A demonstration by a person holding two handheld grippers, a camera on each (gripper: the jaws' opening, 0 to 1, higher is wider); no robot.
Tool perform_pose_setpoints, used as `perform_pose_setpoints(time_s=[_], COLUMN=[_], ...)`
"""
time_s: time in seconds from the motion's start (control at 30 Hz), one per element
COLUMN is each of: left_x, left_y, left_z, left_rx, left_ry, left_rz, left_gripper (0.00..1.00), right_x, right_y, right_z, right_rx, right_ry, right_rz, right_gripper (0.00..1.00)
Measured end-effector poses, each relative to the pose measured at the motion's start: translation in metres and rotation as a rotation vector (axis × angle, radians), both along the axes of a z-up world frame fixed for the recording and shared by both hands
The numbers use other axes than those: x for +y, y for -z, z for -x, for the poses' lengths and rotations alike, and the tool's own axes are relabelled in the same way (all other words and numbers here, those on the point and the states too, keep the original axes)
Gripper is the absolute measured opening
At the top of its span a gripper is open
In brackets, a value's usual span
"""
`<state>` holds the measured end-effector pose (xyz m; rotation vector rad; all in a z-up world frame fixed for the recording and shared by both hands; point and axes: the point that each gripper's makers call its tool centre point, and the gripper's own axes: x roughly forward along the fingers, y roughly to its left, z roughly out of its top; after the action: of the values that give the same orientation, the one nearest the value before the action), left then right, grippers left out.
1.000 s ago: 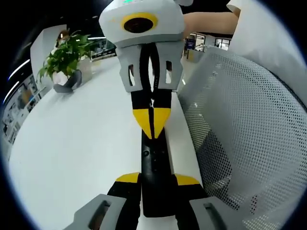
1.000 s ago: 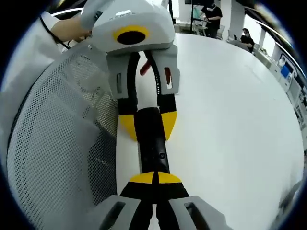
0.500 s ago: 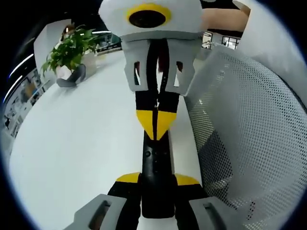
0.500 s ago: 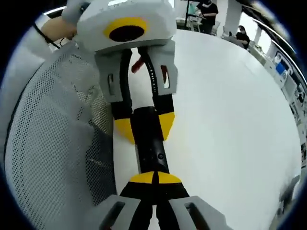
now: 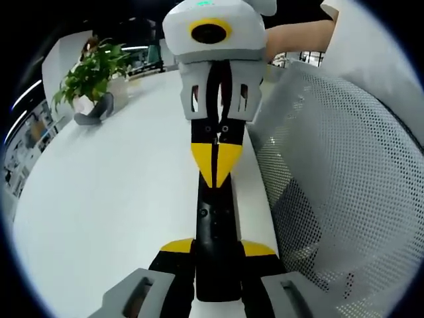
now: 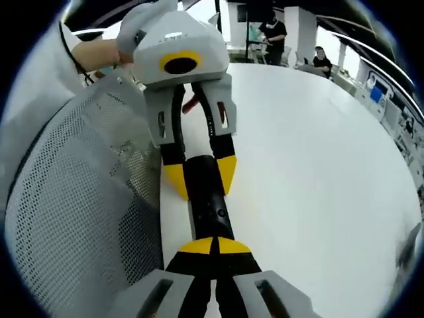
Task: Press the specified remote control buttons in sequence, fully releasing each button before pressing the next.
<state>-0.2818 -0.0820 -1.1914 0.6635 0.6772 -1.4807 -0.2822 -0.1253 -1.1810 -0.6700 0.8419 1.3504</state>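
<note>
Black remote control clamped in left gripper, closed right gripper tips against it.

This is an open-plan office. A long white table runs through both views, bare and glossy, with a white perforated mesh chair back pushed up along its edge. In the left gripper view a potted green plant in a grey angular pot stands on the table at about ten o'clock, with ceiling strip lights just beside it. In the right gripper view, two people are at about twelve to one o'clock beyond the table's far end, and monitors sit at about two o'clock.
</note>
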Motion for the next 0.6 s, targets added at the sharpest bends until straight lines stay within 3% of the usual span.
perform_pose_setpoints(time_s=[0.23,0.43,0.6], left_x=[-0.0003,-0.0003,-0.0003], left_y=[0.0007,0.0007,0.0011], left_z=[-0.0002,-0.0004,-0.0007], left_rx=[-0.002,-0.001,-0.002], left_ry=[0.003,0.000,0.002], left_rz=[0.009,0.012,0.012], left_gripper=[0.24,0.24,0.24], right_x=[-0.0013,-0.0002,0.0022], right_y=[0.0009,0.0026,0.0045], right_z=[0.0002,0.0010,0.0010], right_rx=[-0.020,-0.150,-0.173], right_ry=[-0.019,-0.224,-0.272], right_rz=[0.022,0.127,0.170], right_gripper=[0.00,0.00,0.00])
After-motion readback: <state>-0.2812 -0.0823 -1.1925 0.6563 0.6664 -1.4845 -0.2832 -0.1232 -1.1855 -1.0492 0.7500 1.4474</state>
